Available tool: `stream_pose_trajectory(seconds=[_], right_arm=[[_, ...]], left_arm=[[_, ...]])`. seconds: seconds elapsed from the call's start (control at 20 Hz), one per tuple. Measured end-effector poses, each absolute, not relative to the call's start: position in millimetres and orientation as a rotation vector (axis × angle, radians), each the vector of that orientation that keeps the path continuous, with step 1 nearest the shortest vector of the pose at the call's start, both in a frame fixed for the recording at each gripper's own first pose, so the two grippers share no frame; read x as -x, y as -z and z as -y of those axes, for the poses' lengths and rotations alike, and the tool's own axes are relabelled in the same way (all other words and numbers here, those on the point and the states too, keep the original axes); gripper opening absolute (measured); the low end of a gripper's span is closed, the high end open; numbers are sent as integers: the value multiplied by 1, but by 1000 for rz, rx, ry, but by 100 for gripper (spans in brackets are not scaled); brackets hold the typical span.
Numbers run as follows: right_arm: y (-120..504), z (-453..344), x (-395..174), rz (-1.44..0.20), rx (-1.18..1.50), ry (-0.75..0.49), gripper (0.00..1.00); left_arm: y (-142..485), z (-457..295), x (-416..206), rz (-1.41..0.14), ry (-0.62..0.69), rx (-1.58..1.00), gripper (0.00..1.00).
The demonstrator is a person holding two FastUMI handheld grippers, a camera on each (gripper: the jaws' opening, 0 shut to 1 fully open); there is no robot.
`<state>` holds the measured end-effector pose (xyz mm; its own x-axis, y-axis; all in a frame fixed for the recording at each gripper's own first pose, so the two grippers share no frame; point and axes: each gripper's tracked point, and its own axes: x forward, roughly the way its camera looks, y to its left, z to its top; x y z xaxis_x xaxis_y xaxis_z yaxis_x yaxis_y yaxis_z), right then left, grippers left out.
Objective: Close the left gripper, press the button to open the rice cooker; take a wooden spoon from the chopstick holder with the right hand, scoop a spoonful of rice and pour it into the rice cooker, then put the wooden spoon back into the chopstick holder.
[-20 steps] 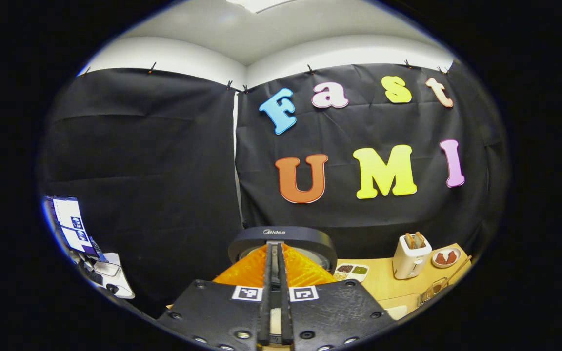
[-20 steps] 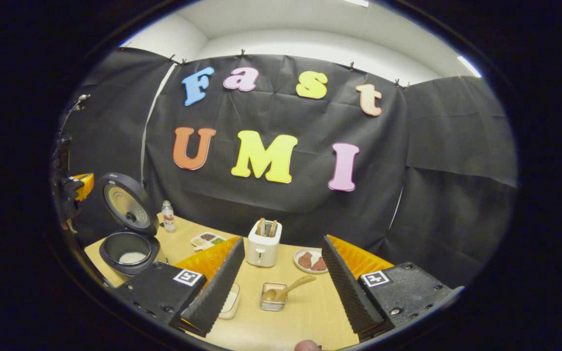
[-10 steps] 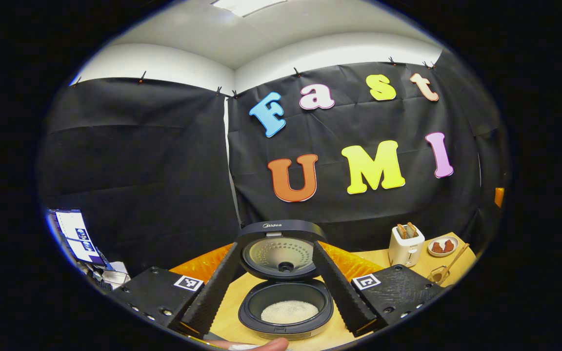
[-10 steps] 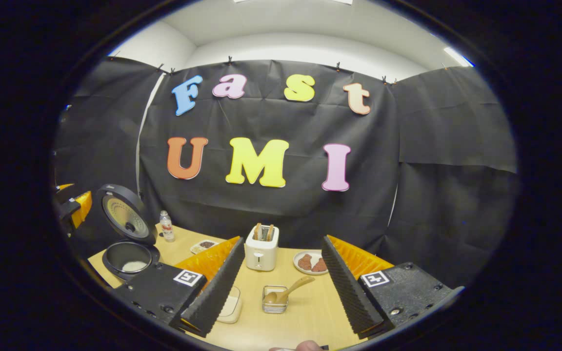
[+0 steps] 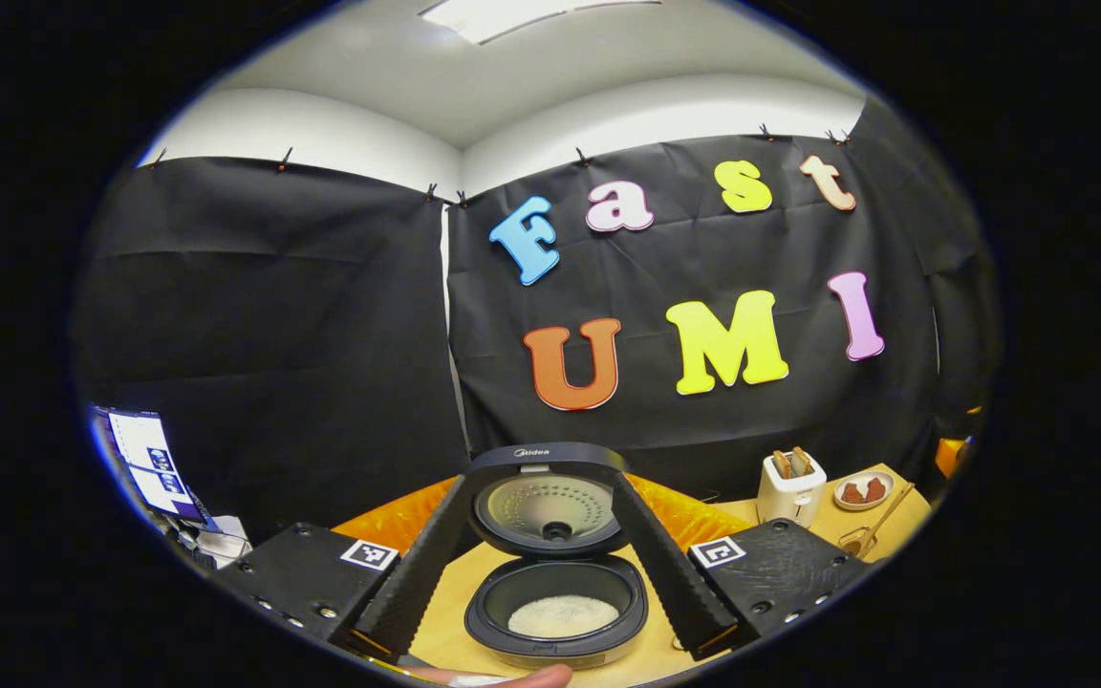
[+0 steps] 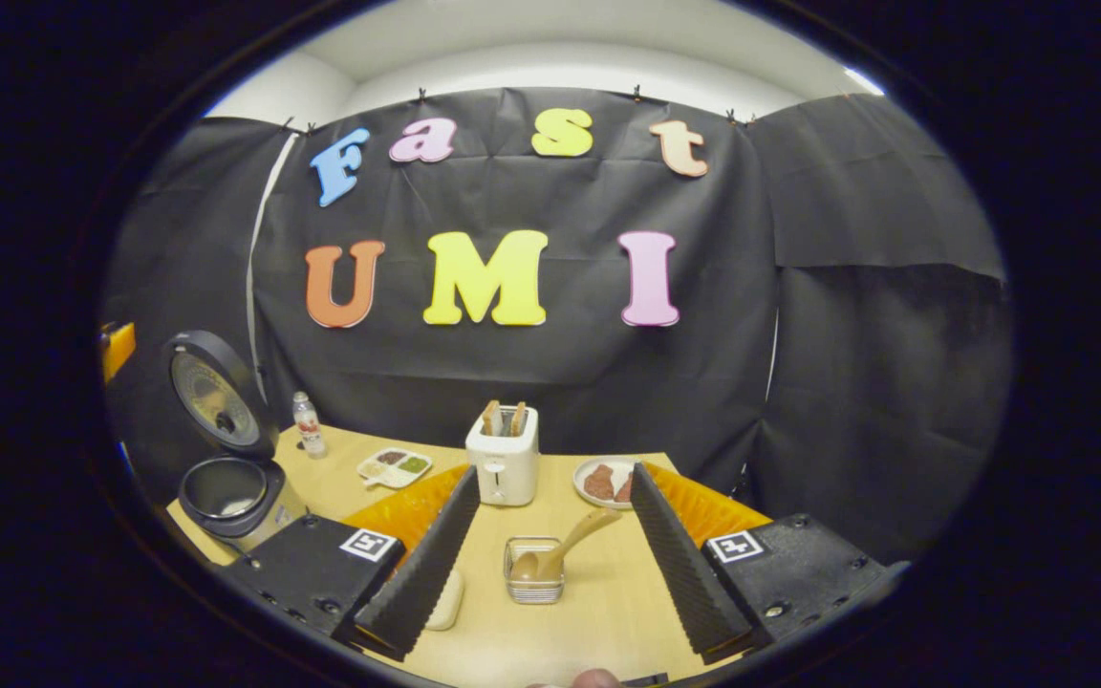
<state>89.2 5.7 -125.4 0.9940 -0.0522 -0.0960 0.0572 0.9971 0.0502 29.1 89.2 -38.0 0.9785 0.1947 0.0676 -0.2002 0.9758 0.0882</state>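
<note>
The black rice cooker (image 5: 558,612) stands open on the wooden table, its lid (image 5: 550,497) upright and white rice in the pot. My left gripper (image 5: 541,483) is open just in front of it, fingers either side of the cooker and not touching it. In the right gripper view the cooker (image 6: 226,489) sits at the far left. A wooden spoon (image 6: 581,537) leans in the wire chopstick holder (image 6: 533,577), bowl down. My right gripper (image 6: 555,471) is open and short of the holder, which lies between its fingers' lines. A white rice dish (image 6: 445,598) peeks out behind its left finger.
A white toaster (image 6: 505,461) with bread stands behind the holder, with a plate of brown food (image 6: 603,481) to its right. A sectioned condiment tray (image 6: 395,466) and a small bottle (image 6: 307,426) stand near the cooker. A fingertip (image 5: 512,677) shows at the bottom edge.
My left gripper went from shut to open and drew back from the cooker. My right gripper came closer to the chopstick holder and tilted down a little.
</note>
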Motion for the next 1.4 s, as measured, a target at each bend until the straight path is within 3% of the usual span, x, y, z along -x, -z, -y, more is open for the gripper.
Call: stream_pose_trajectory(seconds=[0.5,0.75,0.8,0.85,0.9,1.1,1.25,1.3,1.4], right_arm=[[271,22,-203,-265,-302,83,100],[297,35,-258,-262,-417,124,99],[298,33,-265,-265,-427,117,97],[299,29,-271,-257,-444,103,88],[299,24,-275,-264,-447,83,95],[292,20,-282,-250,-406,59,74],[288,19,-284,-232,-379,56,36],[286,16,-283,-232,-388,35,42],[285,13,-283,-230,-399,21,39]], left_arm=[[55,-57,-33,23,-134,-114,95],[75,-55,-44,-26,-131,-130,95],[78,-55,-46,-32,-131,-134,95],[81,-52,-48,-36,-127,-138,95],[82,-50,-49,-36,-121,-137,95],[83,-41,-49,-37,-101,-134,95],[80,-43,-48,-30,-104,-136,95],[79,-45,-48,-28,-108,-137,95],[80,-47,-47,-30,-113,-134,95]])
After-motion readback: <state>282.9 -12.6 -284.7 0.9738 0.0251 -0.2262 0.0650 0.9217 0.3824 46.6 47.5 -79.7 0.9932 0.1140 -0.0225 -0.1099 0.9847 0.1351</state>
